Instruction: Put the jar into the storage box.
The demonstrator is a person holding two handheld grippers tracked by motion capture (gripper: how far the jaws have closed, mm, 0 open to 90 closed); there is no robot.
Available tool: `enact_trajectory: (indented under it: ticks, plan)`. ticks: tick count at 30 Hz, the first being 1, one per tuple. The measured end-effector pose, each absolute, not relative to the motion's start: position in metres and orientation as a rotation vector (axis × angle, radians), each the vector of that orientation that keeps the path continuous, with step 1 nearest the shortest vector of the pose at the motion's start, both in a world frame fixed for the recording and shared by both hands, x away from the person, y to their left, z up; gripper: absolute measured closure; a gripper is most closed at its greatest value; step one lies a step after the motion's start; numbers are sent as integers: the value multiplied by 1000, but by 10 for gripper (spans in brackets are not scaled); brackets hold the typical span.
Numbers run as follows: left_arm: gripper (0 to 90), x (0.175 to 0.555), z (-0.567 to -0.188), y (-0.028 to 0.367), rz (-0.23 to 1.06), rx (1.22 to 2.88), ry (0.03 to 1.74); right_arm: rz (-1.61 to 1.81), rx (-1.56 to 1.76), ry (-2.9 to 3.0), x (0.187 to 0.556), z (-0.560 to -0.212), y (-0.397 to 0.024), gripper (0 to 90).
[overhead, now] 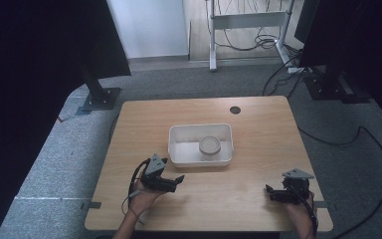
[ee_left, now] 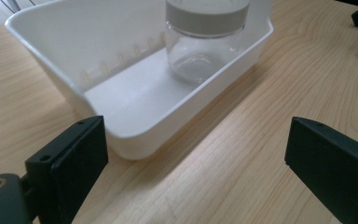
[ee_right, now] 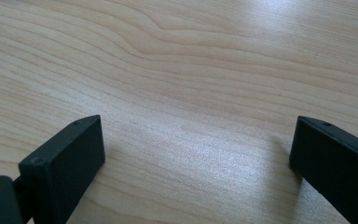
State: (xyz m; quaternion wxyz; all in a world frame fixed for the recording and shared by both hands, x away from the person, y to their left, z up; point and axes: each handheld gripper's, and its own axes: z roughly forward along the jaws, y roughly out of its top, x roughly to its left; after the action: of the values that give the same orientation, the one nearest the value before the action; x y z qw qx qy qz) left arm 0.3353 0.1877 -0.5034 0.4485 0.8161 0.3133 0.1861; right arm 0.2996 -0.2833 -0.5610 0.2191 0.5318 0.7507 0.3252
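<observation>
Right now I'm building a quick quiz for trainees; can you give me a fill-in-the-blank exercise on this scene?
1. The clear jar stands inside a white ____.
2. The jar's grey lid is ____ the jar.
3. The jaws of the left gripper stand ____, with nothing between them.
4. The right gripper hovers over bare ____ tabletop.

Missing words: tray; on; open; wooden

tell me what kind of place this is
Probably a lab or recording workspace, not a home: a bare wooden table on grey carpet, loose cables trailing under a metal desk frame, and black stands flanking the table.
</observation>
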Motion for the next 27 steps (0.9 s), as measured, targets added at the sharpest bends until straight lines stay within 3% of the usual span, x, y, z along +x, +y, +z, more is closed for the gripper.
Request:
enact_trajectory:
  ticks: [27]
  plan:
    - [62,310,-546,227,474,2097,899,897,1475,2071,299,-561,-283,29]
